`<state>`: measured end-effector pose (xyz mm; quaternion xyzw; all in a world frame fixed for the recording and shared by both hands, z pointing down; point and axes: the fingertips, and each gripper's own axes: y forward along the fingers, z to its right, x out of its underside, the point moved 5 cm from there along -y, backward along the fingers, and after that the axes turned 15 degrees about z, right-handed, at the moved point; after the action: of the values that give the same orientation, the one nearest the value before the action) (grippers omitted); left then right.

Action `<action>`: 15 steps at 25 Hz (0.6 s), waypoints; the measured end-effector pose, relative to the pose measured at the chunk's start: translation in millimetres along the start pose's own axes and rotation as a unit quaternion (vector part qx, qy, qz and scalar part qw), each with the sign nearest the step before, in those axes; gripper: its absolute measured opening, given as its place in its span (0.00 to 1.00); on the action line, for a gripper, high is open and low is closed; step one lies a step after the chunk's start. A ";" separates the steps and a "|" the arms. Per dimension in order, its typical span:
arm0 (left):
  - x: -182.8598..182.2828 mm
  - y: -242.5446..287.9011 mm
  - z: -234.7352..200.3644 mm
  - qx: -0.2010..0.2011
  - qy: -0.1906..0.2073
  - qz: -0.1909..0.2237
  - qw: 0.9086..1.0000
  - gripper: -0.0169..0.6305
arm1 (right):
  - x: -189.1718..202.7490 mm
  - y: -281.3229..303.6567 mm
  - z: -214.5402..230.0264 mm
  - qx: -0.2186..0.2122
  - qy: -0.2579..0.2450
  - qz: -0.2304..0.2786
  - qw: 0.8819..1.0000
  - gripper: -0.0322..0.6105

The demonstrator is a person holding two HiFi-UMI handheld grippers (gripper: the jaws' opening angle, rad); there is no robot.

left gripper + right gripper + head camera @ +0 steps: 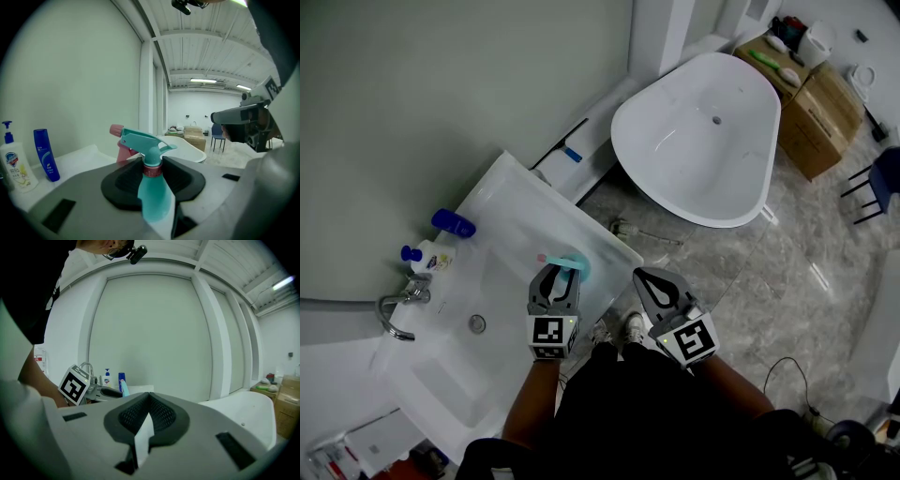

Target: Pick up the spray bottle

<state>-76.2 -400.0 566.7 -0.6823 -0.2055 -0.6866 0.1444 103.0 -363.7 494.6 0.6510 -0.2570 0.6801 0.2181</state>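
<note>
The spray bottle [152, 187] is teal with a pink nozzle tip and a red collar at its neck. My left gripper [152, 171] is shut on that neck, and the trigger head points left above the jaws. In the head view the spray bottle [569, 263] is at the sink's right front edge with the left gripper [560, 276] around it. My right gripper [643, 276] hangs beside the sink over the floor, shut with nothing in it. In its own view the right gripper [149, 398] shows its pads meeting.
On the white sink [512, 191], a blue bottle [453, 223] and a pump soap bottle [427, 259] stand by the wall next to the faucet [403, 305]. A white bathtub [703, 141] and cardboard boxes [814, 105] lie beyond, on the grey tiled floor.
</note>
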 end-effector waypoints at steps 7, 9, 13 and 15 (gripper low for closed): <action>-0.7 -0.2 0.0 -0.005 -0.003 -0.008 1.000 0.23 | -5.0 -3.5 -6.8 -0.016 0.007 0.022 1.000 0.05; -6.6 0.8 3.0 -0.004 -0.017 -0.007 1.000 0.23 | -5.3 -3.4 -7.7 -0.017 0.005 0.021 1.000 0.05; -15.1 -1.0 5.7 0.000 -0.007 0.001 1.000 0.23 | -8.1 -4.1 -8.3 -0.015 0.006 0.022 1.000 0.05; -19.8 -3.0 4.9 -0.002 0.008 0.005 1.000 0.23 | -9.2 -5.2 -7.4 -0.015 0.004 0.024 1.000 0.05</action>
<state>-72.8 -396.6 546.7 -0.6781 -0.1991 -0.6919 0.1480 101.1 -354.6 485.6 0.6383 -0.2816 0.6842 0.2124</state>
